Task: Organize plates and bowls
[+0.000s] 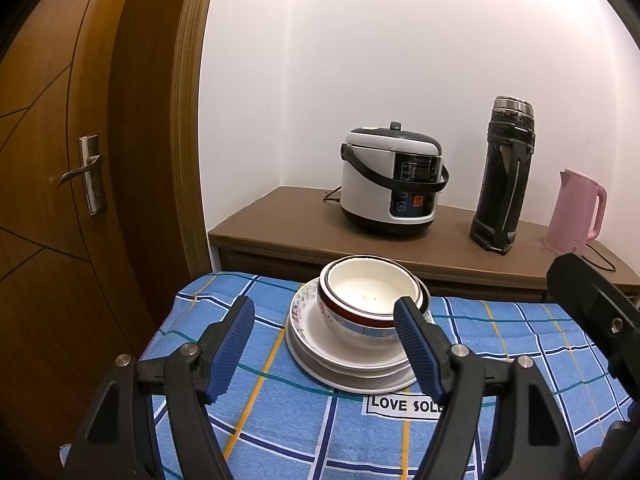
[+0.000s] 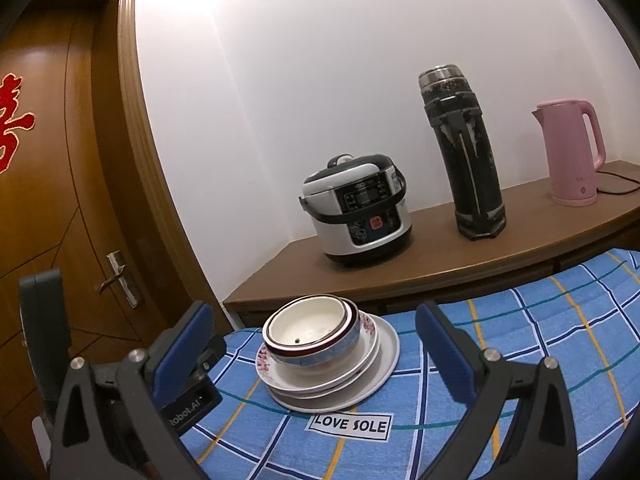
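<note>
Nested bowls [image 1: 372, 300] sit on a stack of white plates [image 1: 348, 364] on the blue checked cloth [image 1: 280, 432]. The top bowl is white inside with a dark rim; the one under it has a red band. My left gripper [image 1: 324, 328] is open and empty, its blue pads either side of the stack, short of it. In the right wrist view the bowls [image 2: 312, 330] and plates [image 2: 336, 380] lie between the fingers of my open, empty right gripper [image 2: 316, 328]. The right gripper's body shows at the left wrist view's right edge [image 1: 592, 312].
Behind the cloth a brown cabinet [image 1: 288, 224] carries a white rice cooker [image 1: 390, 184], a tall black flask [image 1: 506, 176] and a pink kettle [image 1: 576, 212]. A wooden door with a handle [image 1: 86, 172] stands at the left. A "LOVE SOLE" label [image 2: 352, 424] lies in front of the plates.
</note>
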